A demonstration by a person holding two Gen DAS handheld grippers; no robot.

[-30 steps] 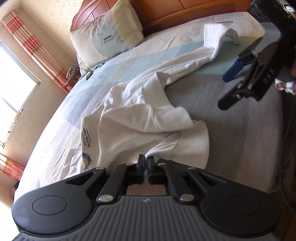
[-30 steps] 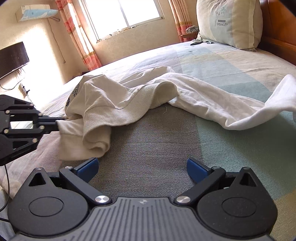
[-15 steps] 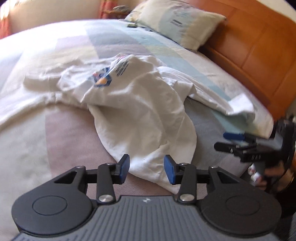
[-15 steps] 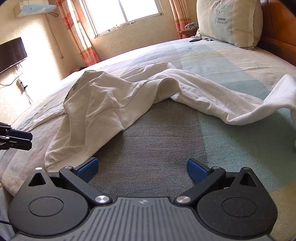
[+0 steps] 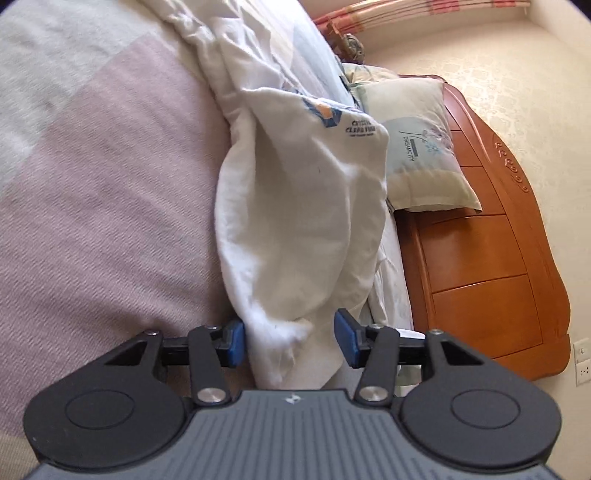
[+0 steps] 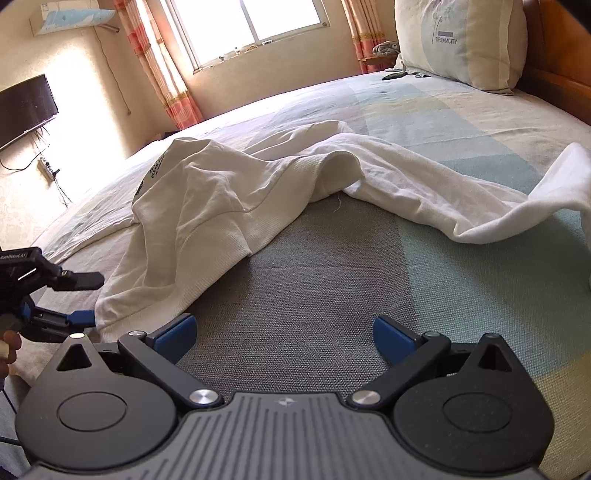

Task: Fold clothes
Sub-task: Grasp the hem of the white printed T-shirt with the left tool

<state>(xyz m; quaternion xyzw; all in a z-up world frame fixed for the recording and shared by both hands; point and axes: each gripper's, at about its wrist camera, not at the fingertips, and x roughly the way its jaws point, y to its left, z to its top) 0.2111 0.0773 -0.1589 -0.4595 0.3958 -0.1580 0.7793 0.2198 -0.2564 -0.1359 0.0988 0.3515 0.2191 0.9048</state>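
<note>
Left gripper (image 5: 289, 339): jaws opening, blue pads part-spread; a white corner of the sweatshirt lies between them, and the pads do not press it, though the left pad sits just beside the cloth. It grips nothing.
Left gripper, seen from the right wrist view (image 6: 79, 299): low at the left edge, one dark finger above and one blue-tipped finger below, the hem of the garment at their tips; a bit of the person's hand (image 6: 8, 345) shows behind it.
Right gripper (image 6: 282, 338): spread wide, empty, blue pads over bare grey bedcover, touching no cloth.
White sweatshirt (image 6: 207, 210): crumpled on the bed, one long sleeve trailing right toward the edge of the frame, a ribbed band humped near the middle, dark printed lettering on the raised fold at the left.
Sweatshirt from the left wrist view (image 5: 306, 206): a bulging fold with an orange and blue emblem and dark lettering near its top.
Bed (image 6: 325, 280): covered in broad blocks of grey, pale blue and cream; the garment is the only clothing on it.
Pillow (image 6: 461, 40): stands against the wooden headboard (image 5: 491, 258), printed DREAMCITY.
Only in the right wrist view: window (image 6: 247, 26), checked red curtains (image 6: 155, 59), dark wall screen (image 6: 26, 107), wall air conditioner (image 6: 70, 16).
Only in the left wrist view: full curve of the headboard, wall sockets (image 5: 583, 362) beside it.
</note>
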